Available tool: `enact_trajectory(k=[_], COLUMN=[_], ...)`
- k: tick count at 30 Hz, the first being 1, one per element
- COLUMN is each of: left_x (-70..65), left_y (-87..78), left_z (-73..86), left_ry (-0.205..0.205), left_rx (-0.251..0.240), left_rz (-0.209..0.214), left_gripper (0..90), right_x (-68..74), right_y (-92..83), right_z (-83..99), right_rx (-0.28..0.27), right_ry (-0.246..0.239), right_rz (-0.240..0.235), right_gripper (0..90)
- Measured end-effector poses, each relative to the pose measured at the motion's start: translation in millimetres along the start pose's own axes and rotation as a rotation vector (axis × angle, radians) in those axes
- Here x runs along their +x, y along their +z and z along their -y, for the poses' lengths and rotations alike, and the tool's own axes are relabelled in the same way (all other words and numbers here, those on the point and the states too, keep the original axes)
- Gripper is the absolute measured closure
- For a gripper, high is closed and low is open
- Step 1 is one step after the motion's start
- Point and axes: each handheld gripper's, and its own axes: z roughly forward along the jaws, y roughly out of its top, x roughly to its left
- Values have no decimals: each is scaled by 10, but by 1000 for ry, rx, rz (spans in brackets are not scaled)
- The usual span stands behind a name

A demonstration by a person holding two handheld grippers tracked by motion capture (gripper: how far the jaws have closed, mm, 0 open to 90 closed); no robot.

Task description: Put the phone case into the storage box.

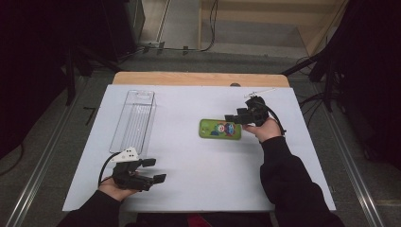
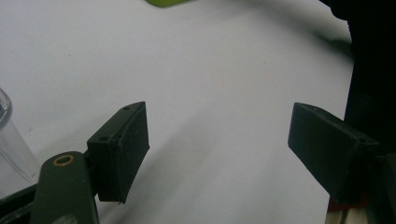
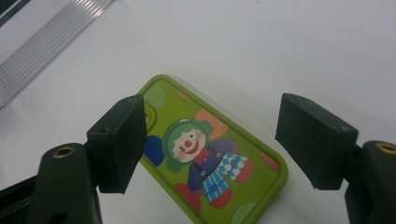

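High view gives us our landmark: a green tin [image 1: 220,128] with a clown picture on its lid, lying flat on the white table [image 1: 198,189] a little right of the middle. At the tin's right end we see the right gripper [image 1: 232,118], held in a hand [image 1: 267,128] whose dark sleeve [image 1: 288,184] runs back toward the table's near edge. In the right gripper view its jaws stand wide apart with nothing between them, the tin [image 3: 212,161] lying just beyond and below them; the left jaw covers part of the tin's left edge, and the tin's near corner is cut off at the bottom of that view. Well to the left of the tin lies a clear plastic box [image 1: 134,120], long and narrow, and we can make out nothing inside it; its walls are hard to tell from the table. Nearer to us than the tin and left of it, by the table's near edge, the left gripper [image 1: 156,170] rests in the other hand [image 1: 116,188], jaws spread wide and holding nothing. In the left gripper view we catch a sliver of the tin [image 2: 168,2] at the top edge and a corner of the clear box [image 2: 11,140] at the left. Beyond the tin, near the table's far edge, lies a thin white item [image 1: 260,91] too small for us to identify.
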Motion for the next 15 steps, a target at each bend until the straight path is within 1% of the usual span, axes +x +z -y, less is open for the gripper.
enact_trajectory(k=[4, 6, 8, 9, 11, 12, 14, 15], left_x=[4, 2, 3, 3, 3, 3, 3, 4], left_y=[1, 0, 0, 2, 4, 4, 5, 6], left_z=[0, 1, 1, 2, 1, 1, 1, 1], left_ry=[0, 1, 1, 1, 2, 2, 2, 3], left_rx=[1, 0, 0, 1, 2, 1, 2, 2], left_rz=[-1, -1, -1, 0, 0, 0, 0, 0], left_gripper=[214, 214, 214, 214, 214, 214, 214, 214], right_x=[-45, -75, -100, -112, -129, -129, -148, -158], right_y=[57, 84, 105, 116, 150, 150, 176, 194], right_z=[-22, -26, -33, -37, -49, -49, -49, -46], right_rx=[5, 7, 14, 12, 15, 15, 18, 18], right_ry=[4, 11, 13, 11, 9, 9, 6, 12], right_rz=[17, 15, 3, 6, 19, 19, 36, 42], right_gripper=[240, 259, 267, 271, 335, 335, 513, 591])
